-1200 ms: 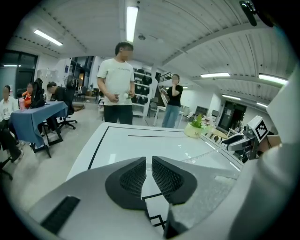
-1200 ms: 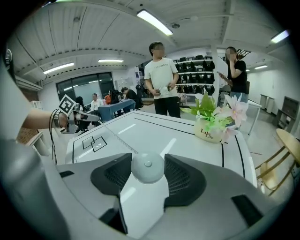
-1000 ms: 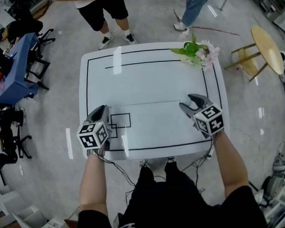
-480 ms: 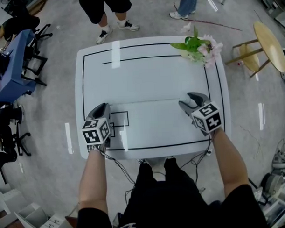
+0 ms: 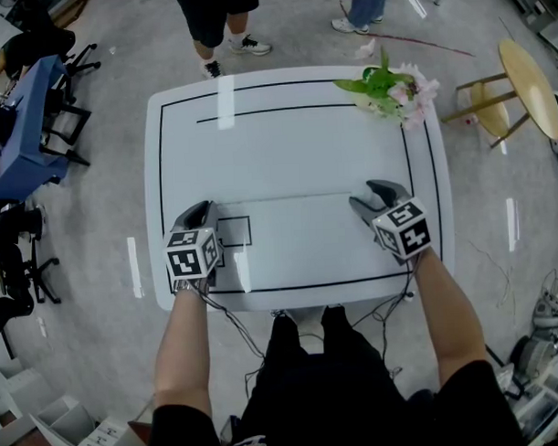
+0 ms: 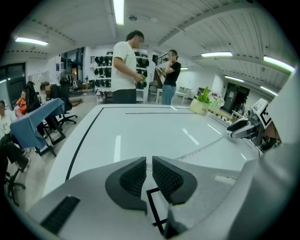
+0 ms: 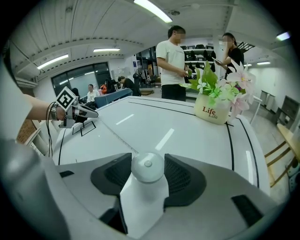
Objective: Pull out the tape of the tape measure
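Observation:
A white table (image 5: 285,144) carries a thin white tape (image 5: 287,198) stretched between my two grippers. My right gripper (image 5: 369,198) is at the table's near right, shut on the round white tape measure case (image 7: 147,171). From the case the tape (image 7: 115,136) runs left across the tabletop. My left gripper (image 5: 202,209) is at the near left with its jaws almost together (image 6: 149,161), pinching the tape's end. In the left gripper view the tape (image 6: 206,148) leads from the jaws to the right gripper (image 6: 241,129). Both grippers hang low over the table.
A pot of flowers (image 5: 389,95) stands at the far right corner. Black lines and a small black rectangle (image 5: 234,231) are marked on the tabletop. Two people (image 7: 173,61) stand at the far edge. A wooden stool (image 5: 521,81) is at the right, a blue table (image 5: 24,126) at the left.
Both grippers have sunk a little toward the table, keeping their grips. The person at the far edge has shifted.

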